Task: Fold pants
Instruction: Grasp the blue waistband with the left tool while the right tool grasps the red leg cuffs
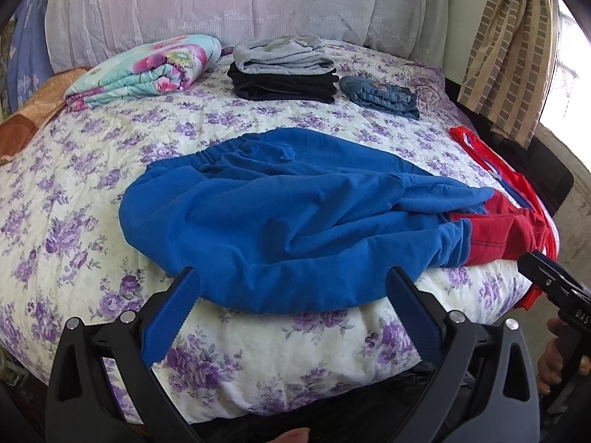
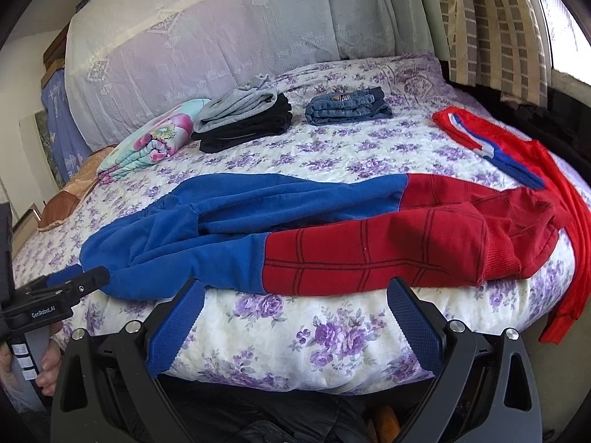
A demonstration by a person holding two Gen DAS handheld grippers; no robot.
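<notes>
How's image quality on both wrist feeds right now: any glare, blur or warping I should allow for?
Left wrist view: sharp; window at right blown out white; fisheye bows the purple-flowered bedspread; blue-and-red fleece pants evenly lit. Right wrist view: sharp too; glare at the window top right; dark vignette in the corners; pants clear.

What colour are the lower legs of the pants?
Red with dark grid lines; clearest in the right wrist view.

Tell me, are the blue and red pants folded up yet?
Not yet. The blue and red pants lie spread lengthwise along the bed edge, rumpled, both legs stretched out.
</notes>
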